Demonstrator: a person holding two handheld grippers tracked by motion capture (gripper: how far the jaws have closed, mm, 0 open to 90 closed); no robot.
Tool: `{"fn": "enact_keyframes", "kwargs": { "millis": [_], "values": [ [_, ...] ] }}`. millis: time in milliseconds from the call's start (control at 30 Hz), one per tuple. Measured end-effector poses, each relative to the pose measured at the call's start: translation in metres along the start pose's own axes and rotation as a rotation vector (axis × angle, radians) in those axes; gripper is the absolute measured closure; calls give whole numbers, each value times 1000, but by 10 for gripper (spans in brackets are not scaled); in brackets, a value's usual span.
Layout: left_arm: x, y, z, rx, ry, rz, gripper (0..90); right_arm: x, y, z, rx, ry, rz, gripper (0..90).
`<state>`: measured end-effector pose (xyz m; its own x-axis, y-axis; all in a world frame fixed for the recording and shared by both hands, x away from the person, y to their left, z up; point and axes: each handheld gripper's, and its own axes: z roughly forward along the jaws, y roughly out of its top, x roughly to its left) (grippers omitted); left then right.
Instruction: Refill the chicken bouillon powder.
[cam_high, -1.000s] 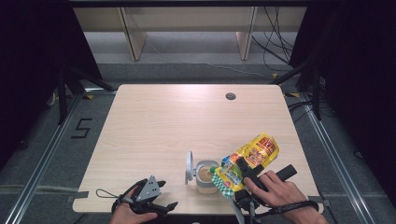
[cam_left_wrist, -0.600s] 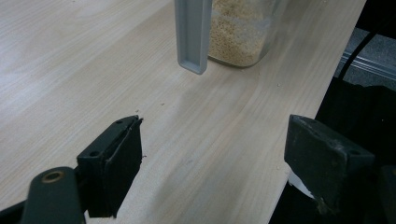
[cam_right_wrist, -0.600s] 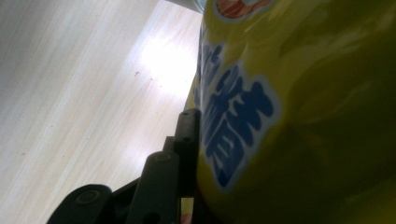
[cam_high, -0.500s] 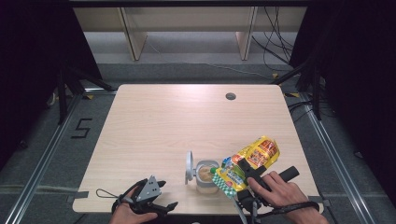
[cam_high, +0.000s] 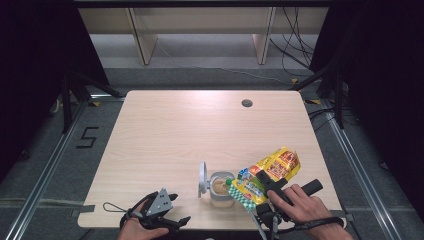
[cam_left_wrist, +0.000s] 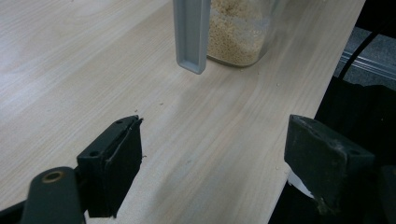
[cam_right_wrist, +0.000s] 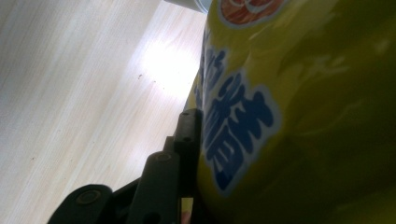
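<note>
Right gripper (cam_high: 265, 186): we've got it clamped on the yellow bag (cam_high: 267, 172), mouth tipped at the jar (cam_high: 220, 189) just left of it.
Left gripper (cam_high: 167, 212): jaws spread, holding nothing, idle on the tabletop (cam_high: 190, 130).
Tip: we'd tilt slowly, mouth over the opening.
Bag look: glossy, crinkly, blue lettering, green-checked end.

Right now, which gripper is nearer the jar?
Right. The right gripper holds the bag just beside the jar; the left gripper sits open, off to its left.
</note>
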<state>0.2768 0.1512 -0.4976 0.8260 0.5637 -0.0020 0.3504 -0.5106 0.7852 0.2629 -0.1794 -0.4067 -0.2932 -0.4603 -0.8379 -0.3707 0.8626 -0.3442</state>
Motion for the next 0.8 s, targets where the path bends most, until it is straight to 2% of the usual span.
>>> {"fn": "enact_keyframes", "kwargs": {
  "millis": [133, 167, 267, 300, 333, 367, 400, 433, 467, 533, 567, 600, 633, 667, 700, 733, 800],
  "values": [
    [0, 0, 0, 1, 0, 0, 186, 0, -1, 1, -8, 5, 3, 720],
    [0, 0, 0, 0, 0, 1, 186, 0, -3, 0, -4, 14, 26, 722],
    [0, 0, 0, 0, -1, 1, 186, -1, -6, 2, -28, 6, 19, 727],
    [0, 0, 0, 0, -1, 1, 186, 0, -8, 2, -42, -4, 37, 729],
    [0, 0, 0, 0, -1, 0, 186, 2, -9, 0, -29, 15, 84, 733],
    [0, 0, 0, 2, -1, 1, 186, 2, -11, 1, -35, 19, 93, 736],
    [0, 0, 0, 1, 0, 1, 186, 2, -11, 1, -35, 19, 93, 736],
    [0, 0, 0, 1, -1, 1, 186, 1, -13, 2, -51, 15, 63, 737],
    [0, 0, 0, 1, 0, 1, 186, 5, -12, 0, -31, 19, 117, 739],
    [0, 0, 0, 1, -1, 0, 186, 5, -13, 0, -44, 22, 113, 739],
    [0, 0, 0, 1, 0, 0, 186, 6, -14, 0, -54, 20, 141, 741],
    [0, 0, 0, 1, -1, 0, 186, 6, -14, 0, -54, 20, 141, 741],
    [0, 0, 0, 0, 0, 1, 186, 9, -16, -1, -75, 18, 211, 741],
    [0, 0, 0, 0, 0, 1, 186, 9, -16, -1, -75, 18, 211, 741],
    [0, 0, 0, 0, -1, 0, 186, 8, -16, 0, -92, -4, 187, 741],
    [0, 0, 0, 0, 0, 1, 186, 13, -16, 0, -92, 17, 243, 742],
    [0, 0, 0, 0, -1, 2, 186, 13, -16, 0, -92, 9, 244, 742]
  ]
}}
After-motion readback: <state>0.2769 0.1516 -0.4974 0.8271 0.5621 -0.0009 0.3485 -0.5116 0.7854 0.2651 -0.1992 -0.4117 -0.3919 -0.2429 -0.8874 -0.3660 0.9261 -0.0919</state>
